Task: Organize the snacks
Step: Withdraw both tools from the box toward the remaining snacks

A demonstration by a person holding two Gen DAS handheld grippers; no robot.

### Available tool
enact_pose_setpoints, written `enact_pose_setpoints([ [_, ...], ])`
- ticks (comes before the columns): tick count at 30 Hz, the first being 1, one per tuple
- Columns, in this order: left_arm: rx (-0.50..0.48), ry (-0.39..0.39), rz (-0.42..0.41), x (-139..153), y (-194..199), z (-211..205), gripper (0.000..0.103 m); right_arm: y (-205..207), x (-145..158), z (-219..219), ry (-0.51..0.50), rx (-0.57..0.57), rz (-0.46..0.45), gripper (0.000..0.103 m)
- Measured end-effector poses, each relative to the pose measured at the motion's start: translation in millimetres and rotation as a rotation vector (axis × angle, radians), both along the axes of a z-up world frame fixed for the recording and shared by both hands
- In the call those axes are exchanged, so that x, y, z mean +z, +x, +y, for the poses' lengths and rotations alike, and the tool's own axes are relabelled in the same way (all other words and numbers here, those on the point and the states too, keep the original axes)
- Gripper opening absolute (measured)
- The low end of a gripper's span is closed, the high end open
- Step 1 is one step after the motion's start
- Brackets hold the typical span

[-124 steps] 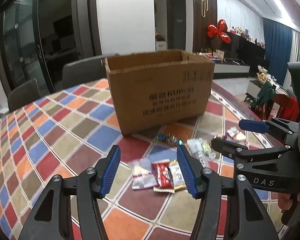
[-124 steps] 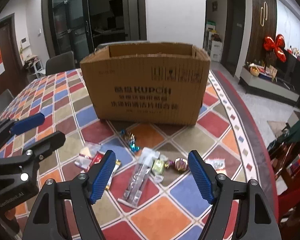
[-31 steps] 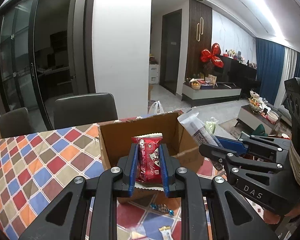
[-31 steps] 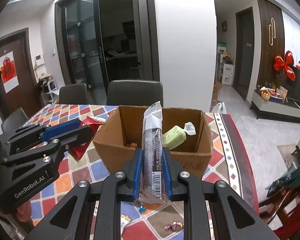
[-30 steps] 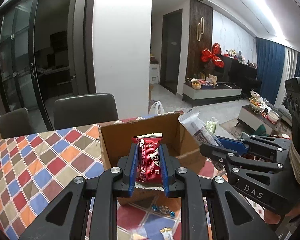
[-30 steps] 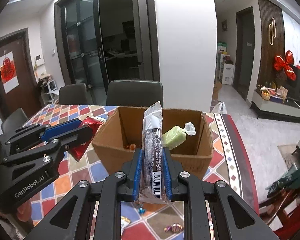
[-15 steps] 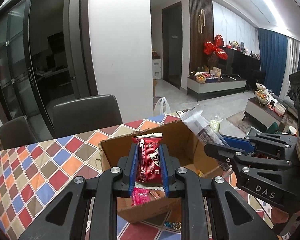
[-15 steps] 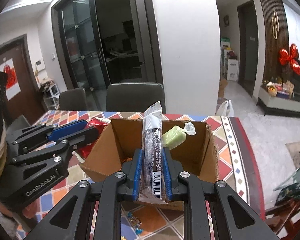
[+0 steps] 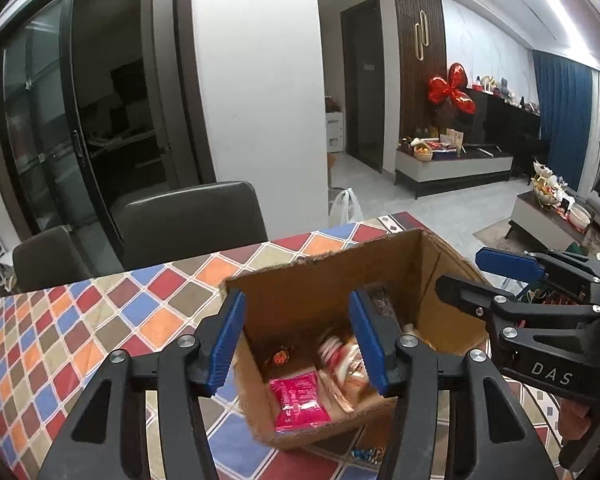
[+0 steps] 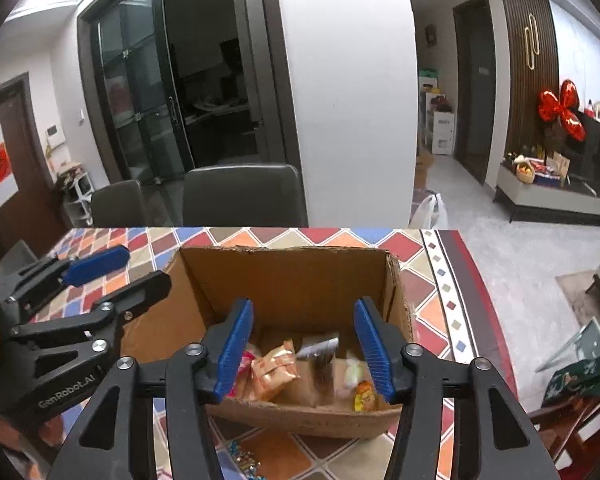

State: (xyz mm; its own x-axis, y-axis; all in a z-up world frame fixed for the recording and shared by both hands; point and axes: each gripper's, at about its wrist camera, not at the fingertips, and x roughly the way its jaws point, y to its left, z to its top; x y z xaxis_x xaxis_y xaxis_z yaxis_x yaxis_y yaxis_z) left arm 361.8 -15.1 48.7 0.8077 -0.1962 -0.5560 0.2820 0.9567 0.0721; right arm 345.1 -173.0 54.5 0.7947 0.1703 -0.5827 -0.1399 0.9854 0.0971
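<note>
Both claws, left claw [image 9: 296, 340] and right claw [image 10: 304, 346], hang released over the cardboard box [image 10: 284, 276]; only the left view shows the pink packet [image 9: 300, 400] inside.

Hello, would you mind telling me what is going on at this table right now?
A person is sorting snacks into a cardboard box with two handheld grippers. Both the left gripper and the right gripper hang open and empty over the box, which holds several packets, including a pink packet. A few candies lie on the table.
</note>
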Motion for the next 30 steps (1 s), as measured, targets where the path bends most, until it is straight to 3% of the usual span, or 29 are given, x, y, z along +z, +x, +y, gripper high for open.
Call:
enact_pose_setpoints([
  [5,-0.001,-0.028,0.009,-2.7,-30.6,11.5,0.055,-28.8,1.2,9.7,-0.025,0.000,-0.032,0.054],
  [16,0.006,0.010,-0.014,-22.8,-99.7,30.9,0.055,-92.1,-21.4,31.8,0.023,0.049,-0.003,0.054],
  [30,0.025,0.010,0.177,-102.6,-123.3,46.9,0.053,-117.2,-99.1,54.1,0.020,0.092,0.188,0.054],
])
